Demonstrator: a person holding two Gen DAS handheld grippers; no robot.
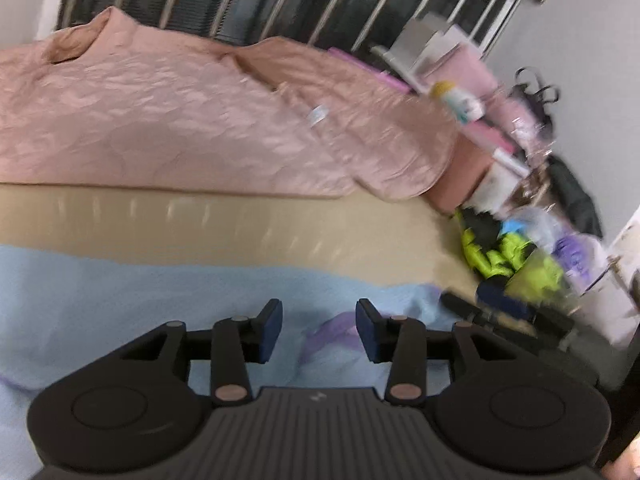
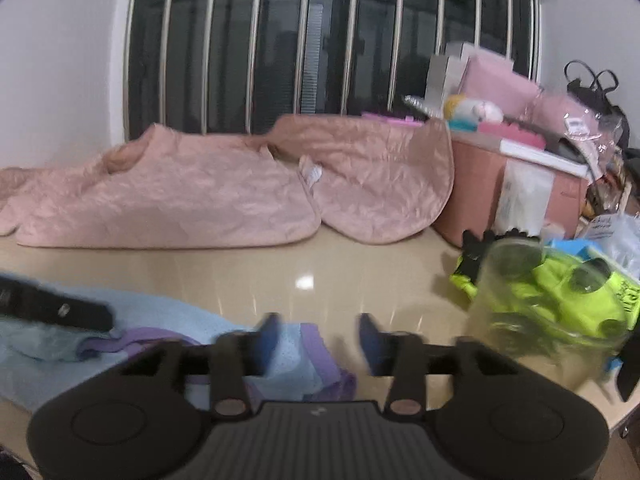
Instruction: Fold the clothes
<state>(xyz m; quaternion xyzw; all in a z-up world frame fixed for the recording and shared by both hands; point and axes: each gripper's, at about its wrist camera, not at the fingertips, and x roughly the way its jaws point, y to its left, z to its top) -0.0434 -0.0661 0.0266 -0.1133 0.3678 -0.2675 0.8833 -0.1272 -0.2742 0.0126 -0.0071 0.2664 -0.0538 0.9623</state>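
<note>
Along the far edge of the beige table (image 2: 352, 292), under the barred window, a crumpled pink garment (image 2: 180, 196) lies spread flat, a second pink piece (image 2: 380, 184) beside it to the right. At the near edge lies the light-blue garment (image 1: 120, 292) with purple trim (image 2: 316, 344), rumpled where the trim bunches. The left gripper (image 1: 319, 330) hangs over it, fingers spread, nothing visibly pinched between the pads. The right gripper (image 2: 318, 340) sits above the trim end near the cloth's right edge, fingers also apart and blurred, not pressing on fabric as far as I can tell. The blue cloth looks thin, soft and light; it should drape and slide on the glossy top, so the purple hem or a corner seems the best hold. At the table's right edge are a pink box (image 2: 500, 188) and lime-green packets (image 2: 560, 292).
</note>
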